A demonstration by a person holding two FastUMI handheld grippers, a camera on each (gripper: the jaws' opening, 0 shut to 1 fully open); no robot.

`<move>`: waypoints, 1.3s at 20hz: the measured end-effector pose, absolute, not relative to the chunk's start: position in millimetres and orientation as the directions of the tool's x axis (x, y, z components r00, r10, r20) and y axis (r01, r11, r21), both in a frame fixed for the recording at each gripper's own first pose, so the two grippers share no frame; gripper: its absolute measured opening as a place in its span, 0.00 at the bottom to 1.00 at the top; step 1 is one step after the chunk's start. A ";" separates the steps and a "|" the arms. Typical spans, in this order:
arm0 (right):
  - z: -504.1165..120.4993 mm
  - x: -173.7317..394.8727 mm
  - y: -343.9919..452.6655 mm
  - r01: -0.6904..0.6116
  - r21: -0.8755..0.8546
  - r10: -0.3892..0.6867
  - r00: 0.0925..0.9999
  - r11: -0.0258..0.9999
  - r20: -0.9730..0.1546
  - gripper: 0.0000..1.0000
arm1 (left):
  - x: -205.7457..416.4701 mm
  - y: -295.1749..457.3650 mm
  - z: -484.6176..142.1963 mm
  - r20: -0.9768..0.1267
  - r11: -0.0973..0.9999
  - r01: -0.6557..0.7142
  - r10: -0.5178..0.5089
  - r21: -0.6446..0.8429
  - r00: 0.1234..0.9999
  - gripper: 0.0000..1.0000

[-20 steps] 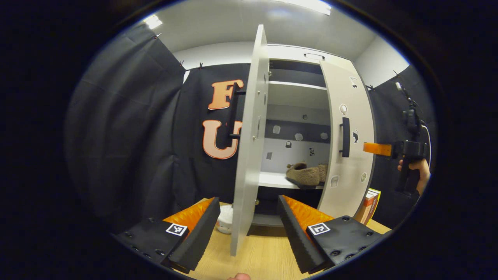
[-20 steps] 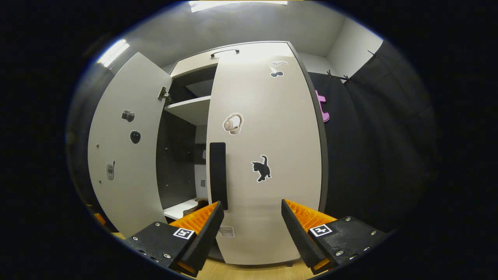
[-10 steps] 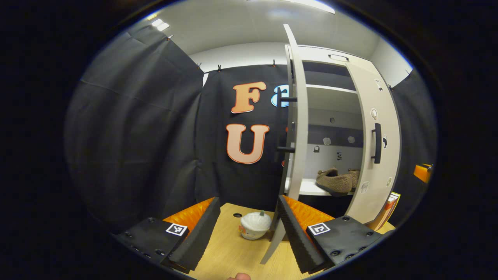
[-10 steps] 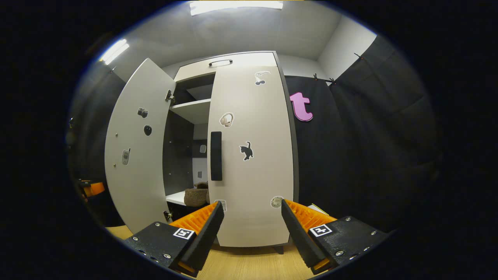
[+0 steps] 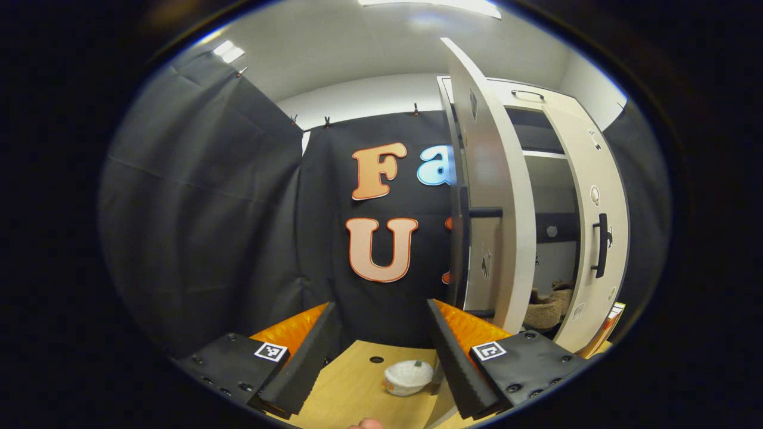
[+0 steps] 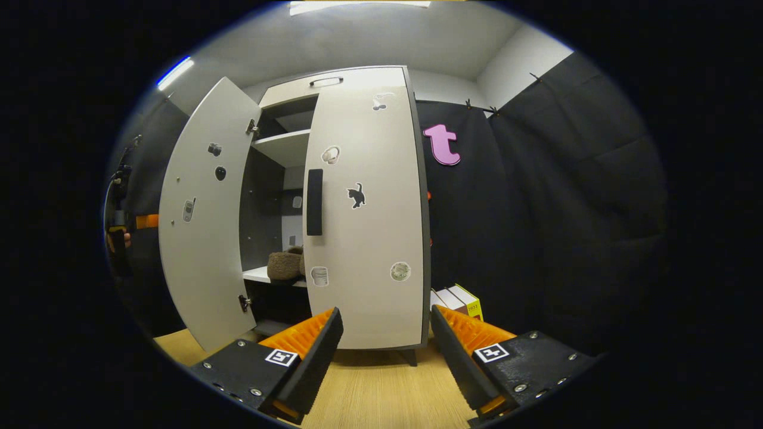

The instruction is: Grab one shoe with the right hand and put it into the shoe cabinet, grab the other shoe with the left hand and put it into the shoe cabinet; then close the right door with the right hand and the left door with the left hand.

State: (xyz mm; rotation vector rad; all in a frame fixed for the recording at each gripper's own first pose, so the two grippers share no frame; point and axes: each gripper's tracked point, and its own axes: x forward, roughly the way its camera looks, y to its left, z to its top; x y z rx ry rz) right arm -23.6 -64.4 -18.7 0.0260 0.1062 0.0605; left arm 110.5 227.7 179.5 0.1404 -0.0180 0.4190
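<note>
The white shoe cabinet stands on the wooden table. Its right door, with a black handle, lies flat against the front. The left door hangs open. Two brown fuzzy shoes sit on the lower shelf, also seen through the gap as shoes. My right gripper is open and empty, set back from the right door. My left gripper is open and empty, on the outer side of the left door, near its handle. The left gripper, held by a hand, appears beyond that door.
A small white pot rests on the table near the left door's foot. Books stand to the right of the cabinet. Black cloth walls close in the booth on both sides.
The left gripper has swung round to the left door's outer face, and that door now stands less wide open. The right gripper has drawn back from the right door.
</note>
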 end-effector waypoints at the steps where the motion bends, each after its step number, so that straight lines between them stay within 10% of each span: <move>1: -17.9 -23.6 -67.3 -0.054 0.023 0.057 0.993 0.998 -0.101 0.92 | 113.6 230.0 181.4 0.052 0.901 -0.408 0.404 0.146 0.913 0.96; 26: -14.1 -22.8 -91.7 -0.008 0.024 0.011 0.995 1.000 -0.098 0.92 | 151.6 96.3 173.2 0.025 0.974 -0.142 0.139 0.178 0.990 0.93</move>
